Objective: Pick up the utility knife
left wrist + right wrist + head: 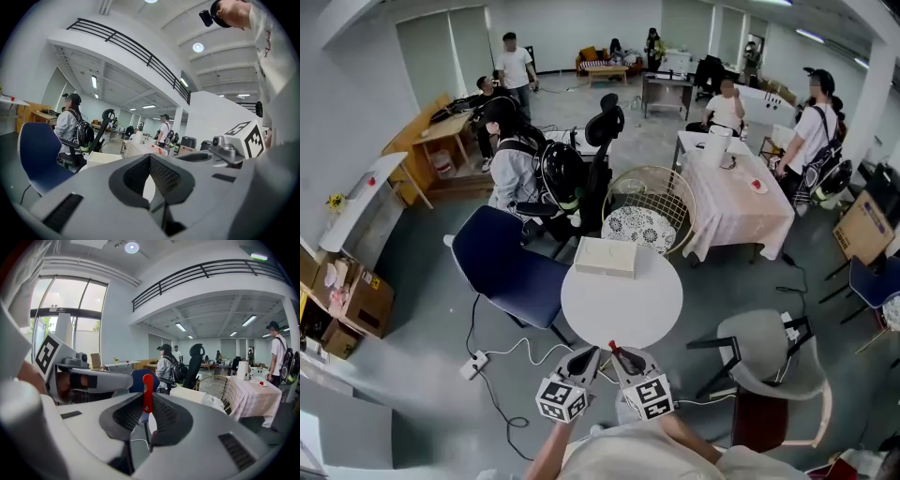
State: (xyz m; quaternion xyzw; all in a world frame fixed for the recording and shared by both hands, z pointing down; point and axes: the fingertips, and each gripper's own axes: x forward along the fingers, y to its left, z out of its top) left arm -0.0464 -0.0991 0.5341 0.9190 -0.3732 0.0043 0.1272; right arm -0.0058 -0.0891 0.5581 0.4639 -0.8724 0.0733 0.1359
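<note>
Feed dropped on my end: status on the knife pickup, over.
Right gripper shut on the red utility knife. Left gripper shut, empty. White box on round table, clear of both.

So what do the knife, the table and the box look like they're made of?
Knife: red, smooth, slightly glossy body, likely plastic; no blade shows.
Table: plain matte white round top, probably laminate or painted board.
Box: matte white with flat faces and crisp edges, likely cardboard, not certain.
</note>
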